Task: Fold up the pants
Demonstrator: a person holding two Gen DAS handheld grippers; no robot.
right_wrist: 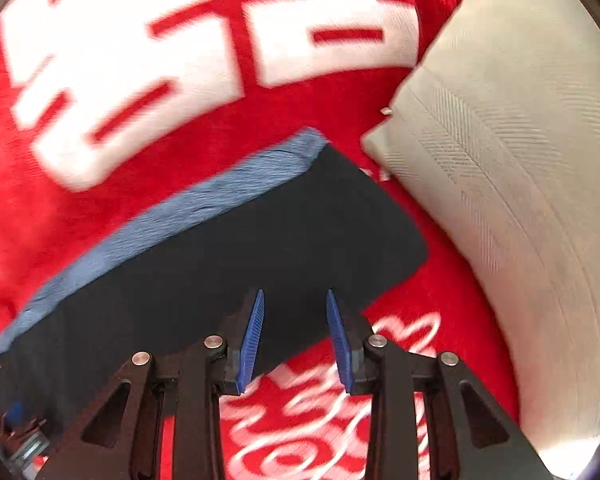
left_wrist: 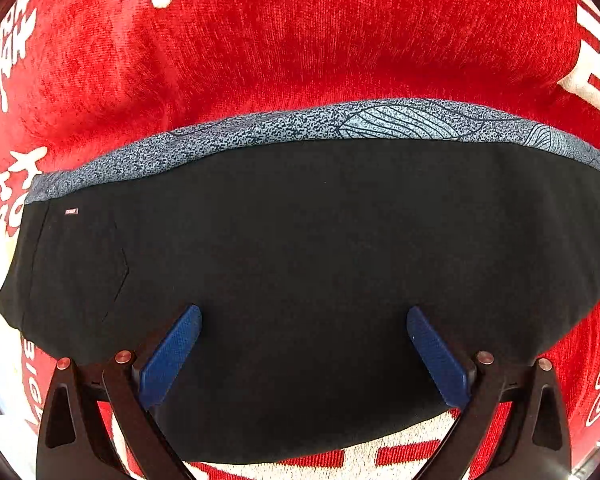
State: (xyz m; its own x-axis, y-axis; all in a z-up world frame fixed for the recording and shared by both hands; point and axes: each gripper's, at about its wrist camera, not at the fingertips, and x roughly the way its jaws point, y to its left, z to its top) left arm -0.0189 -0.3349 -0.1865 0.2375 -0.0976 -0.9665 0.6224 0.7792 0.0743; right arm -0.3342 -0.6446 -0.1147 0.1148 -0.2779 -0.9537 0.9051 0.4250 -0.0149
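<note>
In the left wrist view, the left gripper (left_wrist: pixel 304 316) is hovering over the black pants (left_wrist: pixel 300 248) with its two blue pads (left_wrist: pixel 172 354) standing wide apart, and nothing is lying between them. The pants are lying flat as a dark band on a red blanket (left_wrist: pixel 300 48) with white lettering. A small label (left_wrist: pixel 71 211) is sitting near the left end of the pants. Along the far edge of the pants, a blue-grey patterned strip (left_wrist: pixel 340 124) with leaf outlines is showing.

In the right wrist view, which is blurred, the right gripper (right_wrist: pixel 295 296) is also spread, more narrowly, with its blue pads (right_wrist: pixel 252 340) gripping nothing. Its tips are standing over the near edge of the pants (right_wrist: pixel 228 248), near their right corner. Beyond the pants the blue strip (right_wrist: pixel 204 200) is running, and then the red blanket (right_wrist: pixel 220 128). At the right, a beige cushion (right_wrist: pixel 520 200) is resting just beside the corner of the pants.
</note>
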